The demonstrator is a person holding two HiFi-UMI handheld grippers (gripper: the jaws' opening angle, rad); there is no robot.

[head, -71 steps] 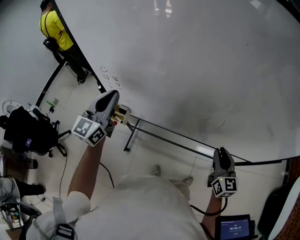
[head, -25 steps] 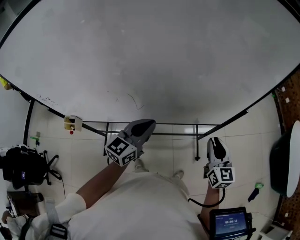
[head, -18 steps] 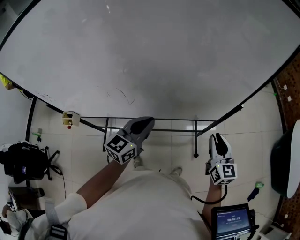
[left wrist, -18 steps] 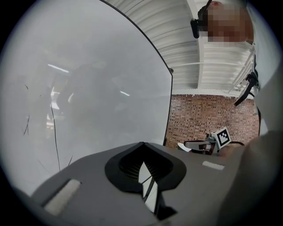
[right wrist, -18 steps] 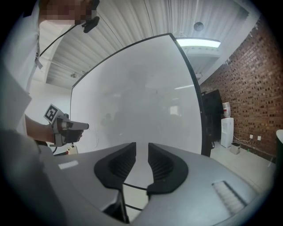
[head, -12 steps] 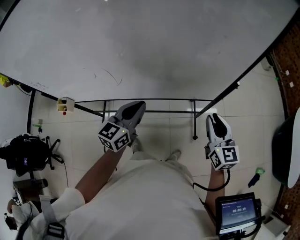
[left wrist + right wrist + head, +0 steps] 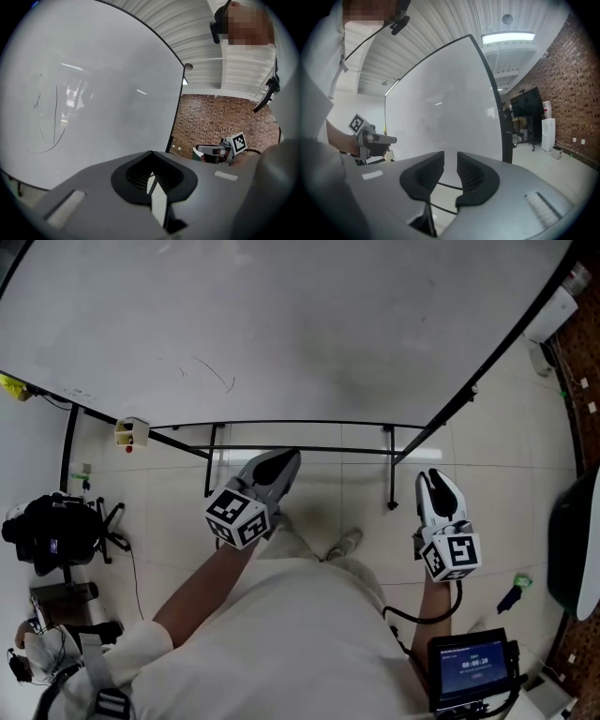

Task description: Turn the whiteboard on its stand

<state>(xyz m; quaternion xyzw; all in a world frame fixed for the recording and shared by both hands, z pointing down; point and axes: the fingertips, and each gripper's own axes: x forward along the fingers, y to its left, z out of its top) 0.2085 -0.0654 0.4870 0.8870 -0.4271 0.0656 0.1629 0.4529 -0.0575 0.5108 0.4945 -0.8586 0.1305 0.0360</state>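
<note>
The big whiteboard [image 7: 281, 315] in its black frame fills the top of the head view, faint pen marks near its lower left. Its black stand [image 7: 309, 423] runs beneath, with a leg [image 7: 391, 474] down to the floor. My left gripper [image 7: 284, 460] is shut and empty, held short of the stand's bars. The right gripper [image 7: 432, 478] hangs beside the leg, jaws slightly apart, nothing between them. From the left gripper [image 7: 151, 180] the whiteboard [image 7: 93, 93] stands ahead, and from the right gripper [image 7: 450, 168] the whiteboard [image 7: 450, 108] shows edge-on to the right.
A small yellowish box [image 7: 131, 432] hangs on the stand's left end. A black bag on a chair [image 7: 52, 535] sits at the left. A dark round seat [image 7: 572, 549] and a brick wall [image 7: 220, 122] lie to the right. A tablet [image 7: 467, 671] is at my waist.
The board has swung from a slant to lie across the view. My left gripper, earlier by the boxed corner, is now off it. Both grippers have drawn back from the stand.
</note>
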